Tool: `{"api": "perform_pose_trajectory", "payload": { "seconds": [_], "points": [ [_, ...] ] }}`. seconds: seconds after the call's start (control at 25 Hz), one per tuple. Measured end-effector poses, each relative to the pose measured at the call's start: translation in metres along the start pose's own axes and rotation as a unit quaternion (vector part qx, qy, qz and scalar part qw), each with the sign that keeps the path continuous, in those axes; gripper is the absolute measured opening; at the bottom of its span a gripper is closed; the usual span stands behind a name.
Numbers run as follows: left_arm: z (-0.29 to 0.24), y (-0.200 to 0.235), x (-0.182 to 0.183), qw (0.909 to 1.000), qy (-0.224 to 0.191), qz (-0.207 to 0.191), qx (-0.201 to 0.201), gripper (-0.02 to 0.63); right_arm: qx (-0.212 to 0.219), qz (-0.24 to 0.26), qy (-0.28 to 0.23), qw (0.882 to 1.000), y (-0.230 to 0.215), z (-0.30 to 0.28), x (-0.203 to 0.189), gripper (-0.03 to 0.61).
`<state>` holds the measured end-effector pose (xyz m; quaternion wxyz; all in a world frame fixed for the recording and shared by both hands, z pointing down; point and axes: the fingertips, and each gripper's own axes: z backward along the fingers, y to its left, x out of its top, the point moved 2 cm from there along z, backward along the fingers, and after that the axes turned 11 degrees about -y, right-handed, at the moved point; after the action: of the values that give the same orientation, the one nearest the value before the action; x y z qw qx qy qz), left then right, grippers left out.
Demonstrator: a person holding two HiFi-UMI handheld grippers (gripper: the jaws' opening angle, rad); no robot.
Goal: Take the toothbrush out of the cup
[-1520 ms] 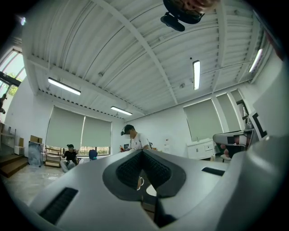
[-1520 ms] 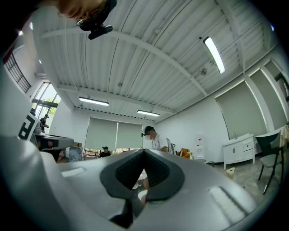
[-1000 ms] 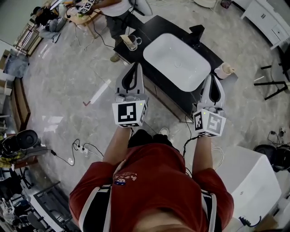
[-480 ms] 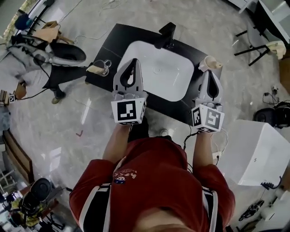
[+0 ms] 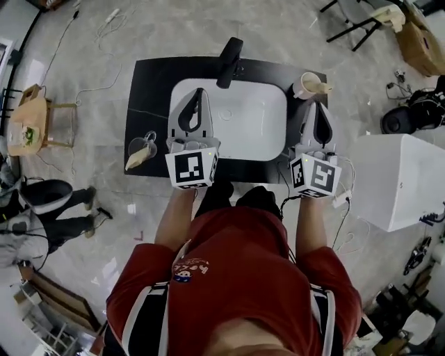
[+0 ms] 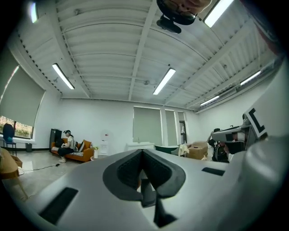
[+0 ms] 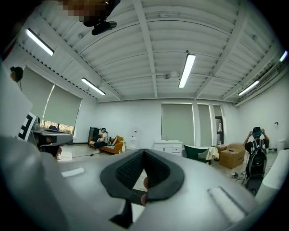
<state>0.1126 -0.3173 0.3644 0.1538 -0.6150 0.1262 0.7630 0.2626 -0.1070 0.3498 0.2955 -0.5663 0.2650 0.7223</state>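
Note:
A black counter (image 5: 149, 90) with a white sink (image 5: 240, 122) and a black faucet (image 5: 229, 59) lies in front of me in the head view. On its left end stands a clear glass cup (image 5: 144, 147) with a beige item leaning out of it. A white cup (image 5: 304, 85) holding a cream item stands at the right back corner. Which one holds the toothbrush I cannot tell. My left gripper (image 5: 197, 93) is shut and empty over the sink's left side. My right gripper (image 5: 318, 106) is shut and empty just in front of the white cup. Both gripper views look level across the room.
A white cabinet (image 5: 400, 181) stands to the right of the counter, with cables on the floor beside it. A wooden stool (image 5: 31, 118) and a seated person (image 5: 35, 205) are at the left. A chair (image 5: 361, 17) and a cardboard box (image 5: 421, 42) are beyond the counter at the right.
The view has swung round so the counter now lies square ahead. Both grippers, still shut, have come over its front edge, the left over the sink and the right near the white cup.

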Motion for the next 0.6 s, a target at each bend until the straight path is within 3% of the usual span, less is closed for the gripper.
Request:
{"api": "perform_pose_trajectory", "payload": {
  "seconds": [0.24,0.44,0.52,0.6],
  "points": [
    [-0.028,-0.037,-0.018,0.9968,0.013,0.016,-0.078,0.005,-0.059,-0.006,0.027,0.998,-0.027,0.011,-0.024,0.011],
    [-0.045,-0.072,-0.026,0.9942,0.027,0.008,-0.104,0.005,-0.071,-0.033,0.042,0.996,-0.063,0.012,-0.050,0.012],
    [-0.052,-0.085,-0.032,0.9938,0.033,0.009,-0.106,0.005,-0.060,-0.040,0.058,0.996,-0.073,0.009,-0.067,0.088],
    [-0.061,-0.097,-0.040,0.9933,0.042,0.007,-0.107,0.005,-0.053,-0.045,0.072,0.995,-0.085,0.003,-0.085,0.108]
  ]
}}
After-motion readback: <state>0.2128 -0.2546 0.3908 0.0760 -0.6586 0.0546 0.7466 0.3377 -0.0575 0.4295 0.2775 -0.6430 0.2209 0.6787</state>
